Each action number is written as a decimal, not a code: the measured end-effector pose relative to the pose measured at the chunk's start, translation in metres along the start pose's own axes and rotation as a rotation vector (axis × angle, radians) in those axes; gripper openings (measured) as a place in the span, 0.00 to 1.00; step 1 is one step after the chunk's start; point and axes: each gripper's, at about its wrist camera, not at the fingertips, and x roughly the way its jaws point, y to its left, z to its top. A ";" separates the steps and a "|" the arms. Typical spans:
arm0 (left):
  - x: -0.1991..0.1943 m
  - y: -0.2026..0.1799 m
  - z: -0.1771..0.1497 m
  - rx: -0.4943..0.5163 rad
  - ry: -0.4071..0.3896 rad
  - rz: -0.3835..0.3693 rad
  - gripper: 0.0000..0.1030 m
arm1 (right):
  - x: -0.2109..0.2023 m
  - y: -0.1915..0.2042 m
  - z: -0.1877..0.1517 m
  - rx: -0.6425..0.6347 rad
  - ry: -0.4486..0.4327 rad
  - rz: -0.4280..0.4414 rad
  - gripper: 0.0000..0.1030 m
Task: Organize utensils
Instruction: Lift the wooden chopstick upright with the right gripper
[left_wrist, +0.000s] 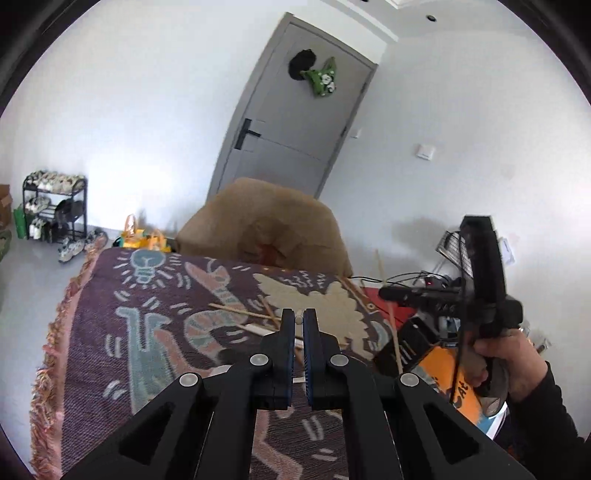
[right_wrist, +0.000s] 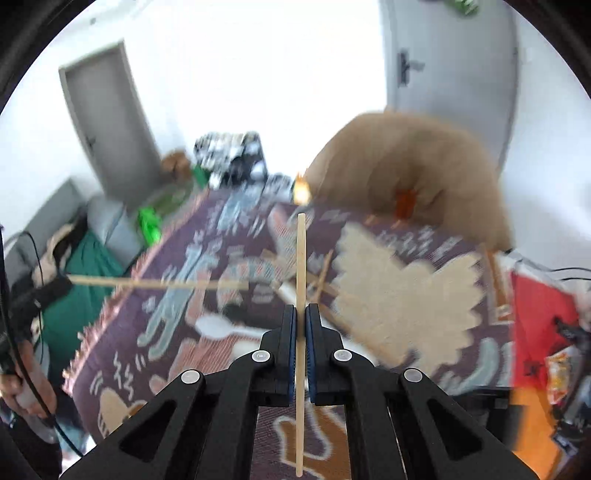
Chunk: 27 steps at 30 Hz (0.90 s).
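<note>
Two chopsticks gripped, one per claw — right claw (right_wrist: 301, 321) pinching its chopstick (right_wrist: 301, 266) mid-length, left claw (left_wrist: 299, 321) likewise clamped; thin sticks liable to pivot and slip.

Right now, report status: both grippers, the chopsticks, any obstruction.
Both shut: right gripper on upright chopstick, left gripper on another chopstick. More chopsticks on blanket. Nothing obstructing.

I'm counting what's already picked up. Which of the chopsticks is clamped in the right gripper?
The upright chopstick between the right gripper pads; another sticks sideways from the left gripper, the rest lie on the blanket.
</note>
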 end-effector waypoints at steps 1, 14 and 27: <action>0.003 -0.007 0.001 0.008 0.003 -0.012 0.04 | -0.013 -0.006 0.001 0.006 -0.041 -0.009 0.06; 0.049 -0.091 0.023 0.105 0.085 -0.153 0.04 | -0.089 -0.077 -0.028 0.070 -0.374 -0.136 0.06; 0.082 -0.148 0.038 0.203 0.218 -0.211 0.04 | -0.075 -0.103 -0.071 0.102 -0.465 -0.201 0.06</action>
